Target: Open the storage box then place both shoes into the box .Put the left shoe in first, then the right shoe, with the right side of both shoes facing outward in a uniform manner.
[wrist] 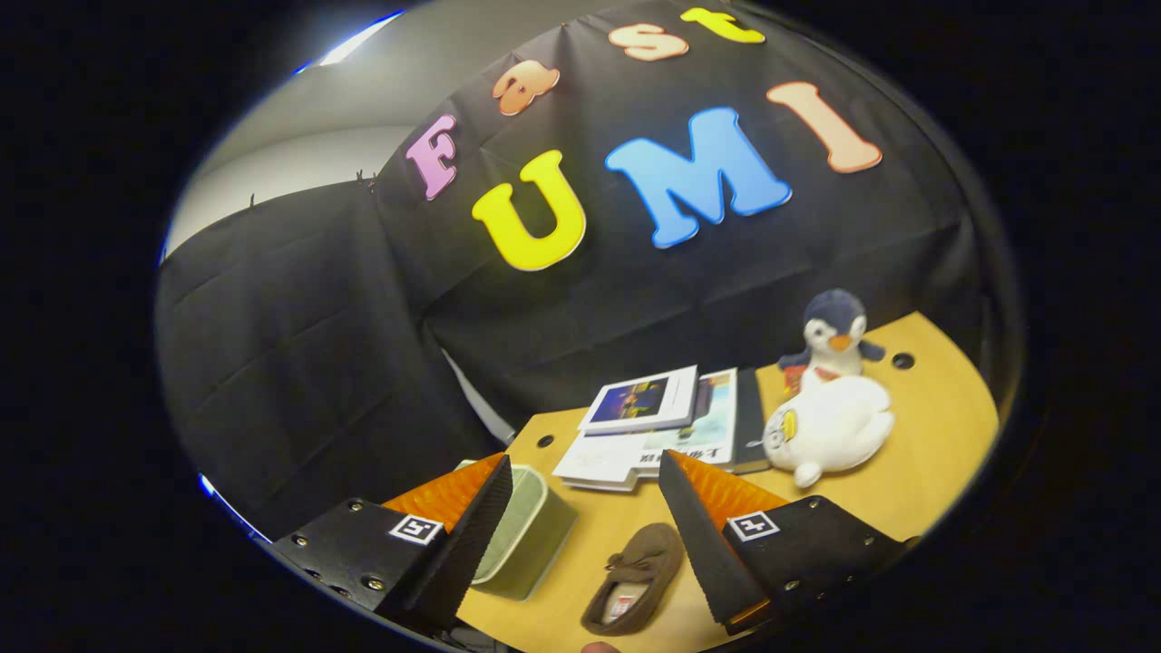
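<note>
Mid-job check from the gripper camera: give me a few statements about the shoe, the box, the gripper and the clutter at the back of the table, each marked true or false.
1. The gripper is open and holds nothing. True.
2. A brown shoe lies on the table between the fingers. True.
3. The shoe is already inside the storage box. False: it lies on the table beside the box.
4. The books are stacked on top of the storage box. False: they lie on the table beyond the fingers.
5. A penguin plush stands behind a white plush toy. True.
</note>
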`<state>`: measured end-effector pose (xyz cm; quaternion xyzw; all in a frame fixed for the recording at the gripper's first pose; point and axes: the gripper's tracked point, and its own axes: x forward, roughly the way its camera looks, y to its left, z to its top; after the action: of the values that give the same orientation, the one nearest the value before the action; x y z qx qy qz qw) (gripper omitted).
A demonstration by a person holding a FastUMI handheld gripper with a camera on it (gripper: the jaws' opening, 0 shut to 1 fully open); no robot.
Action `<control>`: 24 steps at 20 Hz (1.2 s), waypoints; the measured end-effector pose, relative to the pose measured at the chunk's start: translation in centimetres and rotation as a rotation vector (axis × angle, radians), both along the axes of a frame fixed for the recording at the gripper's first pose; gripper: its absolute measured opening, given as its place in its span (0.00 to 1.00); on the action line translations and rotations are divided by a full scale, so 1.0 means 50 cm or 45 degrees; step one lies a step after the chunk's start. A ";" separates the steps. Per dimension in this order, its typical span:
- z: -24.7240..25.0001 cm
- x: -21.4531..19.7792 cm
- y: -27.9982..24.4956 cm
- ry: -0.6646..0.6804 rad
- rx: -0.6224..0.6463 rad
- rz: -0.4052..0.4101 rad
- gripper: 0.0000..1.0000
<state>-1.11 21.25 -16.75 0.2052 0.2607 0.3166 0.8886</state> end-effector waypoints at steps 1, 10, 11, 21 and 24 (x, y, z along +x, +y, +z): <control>-0.020 -0.009 0.032 0.043 0.037 0.053 0.98; -0.184 -0.100 0.230 0.395 0.218 0.418 0.97; -0.202 -0.108 0.250 0.449 0.243 0.444 0.97; -0.289 -0.138 0.363 0.774 0.415 0.589 0.96; -0.306 -0.143 0.377 0.792 0.399 0.596 0.97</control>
<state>-8.25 40.11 -32.07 0.3590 0.5049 0.4689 0.6295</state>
